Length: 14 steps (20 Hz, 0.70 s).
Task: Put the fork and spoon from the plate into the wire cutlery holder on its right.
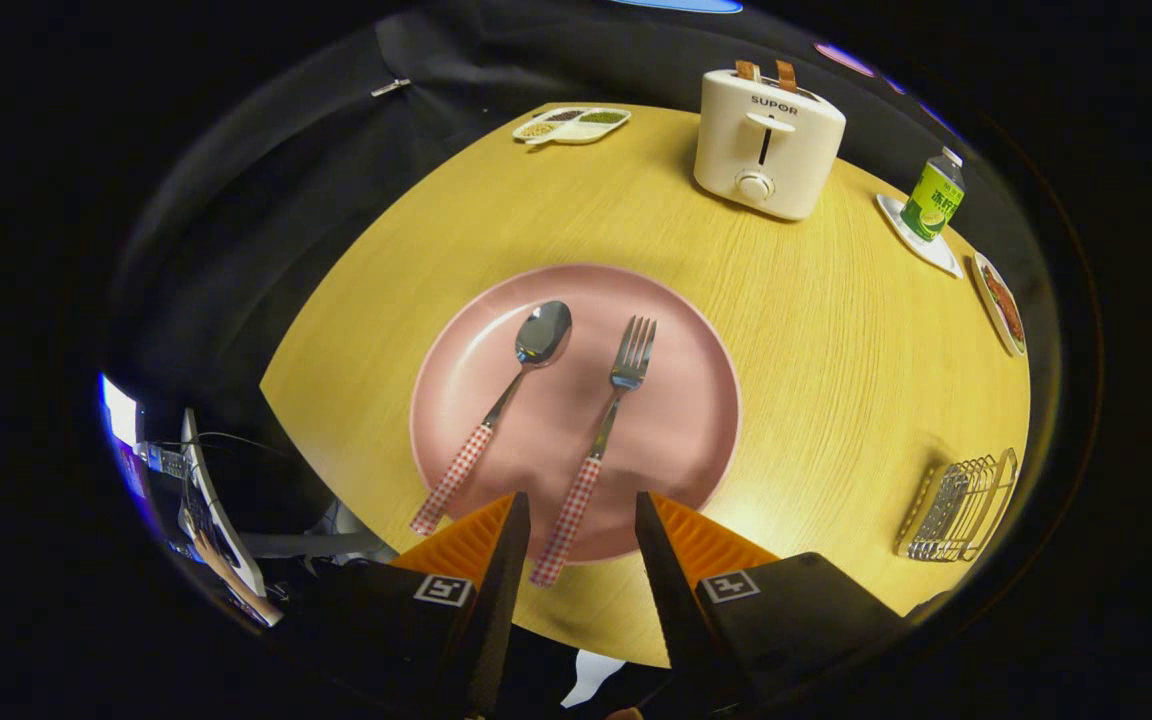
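While the gripper (576,505) hangs above the near edge of the round wooden table (836,340), its two fingers stand well apart and grip nothing. A small square black-and-white marker sits on the body behind each finger. The checked end of the fork's handle lies in the gap between the fingertips, untouched by either. The fork (598,440) rests on the pink plate (676,440) just ahead, tines pointing away, its red-and-white checked handle reaching over the plate's near rim. Beside it on the left lies the spoon (501,405), bowl upward and away, with the same checked handle also crossing the rim; the two pieces lie apart and roughly parallel.

Off to the right, well apart from the plate and near the table's edge, stands the wire cutlery holder (956,510). Beyond the plate sits a white toaster (768,140) with "SUPOR" printed on its front and two slices of toast in its slots. Right of it a green-labelled bottle (933,197) stands on a white saucer (941,255); its label writing is too small to read. A divided white dish (572,124) lies at the far side.
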{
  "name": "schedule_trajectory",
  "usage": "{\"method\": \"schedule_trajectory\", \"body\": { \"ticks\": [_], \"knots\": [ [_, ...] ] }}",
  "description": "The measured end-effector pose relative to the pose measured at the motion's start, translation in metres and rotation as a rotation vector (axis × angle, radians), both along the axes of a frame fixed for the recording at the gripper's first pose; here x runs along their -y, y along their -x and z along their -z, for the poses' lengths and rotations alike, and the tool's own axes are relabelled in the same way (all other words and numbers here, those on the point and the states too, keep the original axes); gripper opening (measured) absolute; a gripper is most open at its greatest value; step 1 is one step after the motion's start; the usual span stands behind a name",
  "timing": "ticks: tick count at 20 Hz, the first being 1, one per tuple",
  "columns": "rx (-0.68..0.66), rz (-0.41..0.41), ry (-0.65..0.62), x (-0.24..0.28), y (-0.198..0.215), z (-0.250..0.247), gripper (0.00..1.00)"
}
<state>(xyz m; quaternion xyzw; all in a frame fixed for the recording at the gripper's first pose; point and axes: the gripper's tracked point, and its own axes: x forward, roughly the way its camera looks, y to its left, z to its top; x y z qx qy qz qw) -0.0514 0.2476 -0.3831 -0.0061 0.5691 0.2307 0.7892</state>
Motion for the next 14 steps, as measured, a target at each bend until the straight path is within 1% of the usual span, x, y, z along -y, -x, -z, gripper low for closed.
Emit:
{"method": "schedule_trajectory", "body": {
  "ticks": [3, 7, 8, 9, 10, 11, 12, 14],
  "knots": [
    [-0.041, 0.025, 0.023, -0.005, -0.003, 0.014, 0.69],
    [-0.102, 0.086, 0.049, -0.008, -0.004, 0.026, 0.44],
    [-0.102, 0.092, 0.049, -0.008, -0.006, 0.026, 0.41],
    [-0.102, 0.099, 0.073, -0.004, -0.005, 0.029, 0.3],
    [-0.106, 0.107, 0.061, -0.006, -0.007, 0.029, 0.19],
    [-0.115, 0.11, 0.056, -0.005, -0.005, 0.026, 0.15],
    [-0.129, 0.114, 0.048, -0.005, -0.004, 0.025, 0.13],
    [-0.145, 0.137, 0.022, -0.004, -0.004, 0.019, 0.13]
  ]
}}
